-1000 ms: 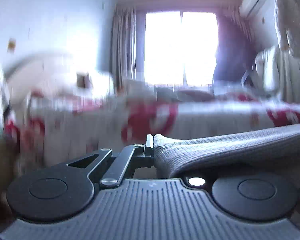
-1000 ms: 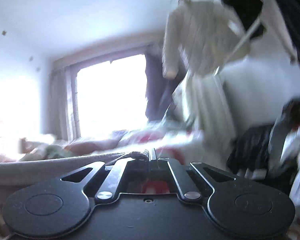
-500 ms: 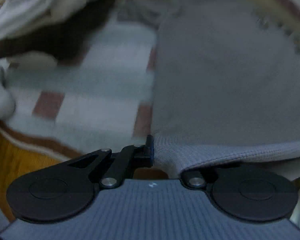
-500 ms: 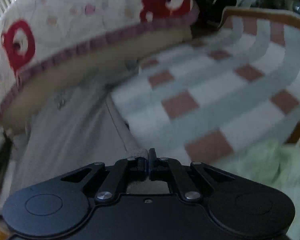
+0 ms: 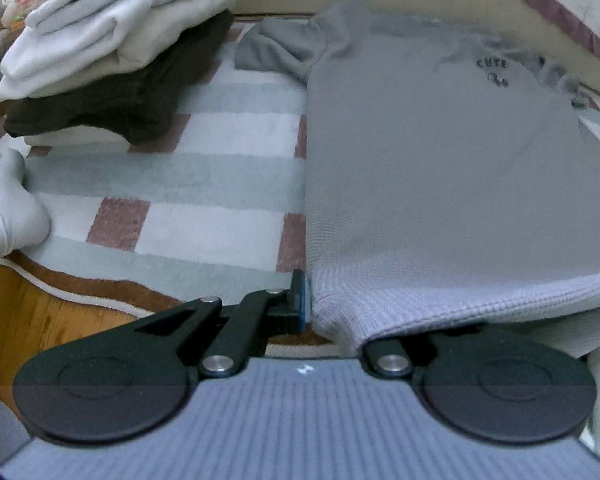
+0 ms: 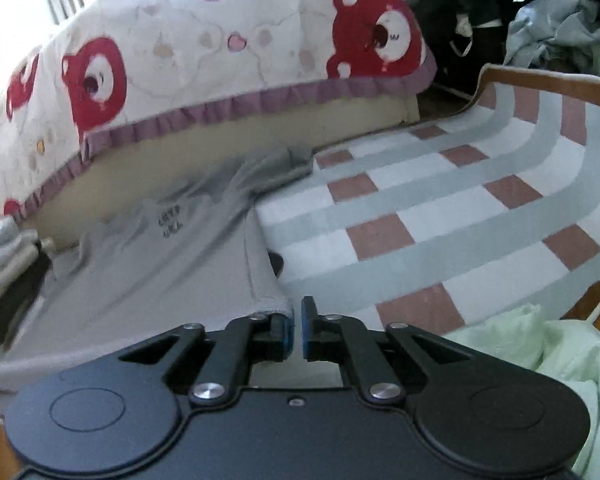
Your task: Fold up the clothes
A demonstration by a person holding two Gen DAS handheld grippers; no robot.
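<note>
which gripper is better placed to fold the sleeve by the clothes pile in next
Left. The left gripper is at the grey shirt's hem on the side of that sleeve and the pile; the right gripper sits at the opposite corner.

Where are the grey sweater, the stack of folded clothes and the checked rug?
grey sweater (image 5: 440,168): left wrist view, middle of its body.
stack of folded clothes (image 5: 116,40): left wrist view, pale top layers.
checked rug (image 6: 460,216): right wrist view, bare grey stripe.
</note>
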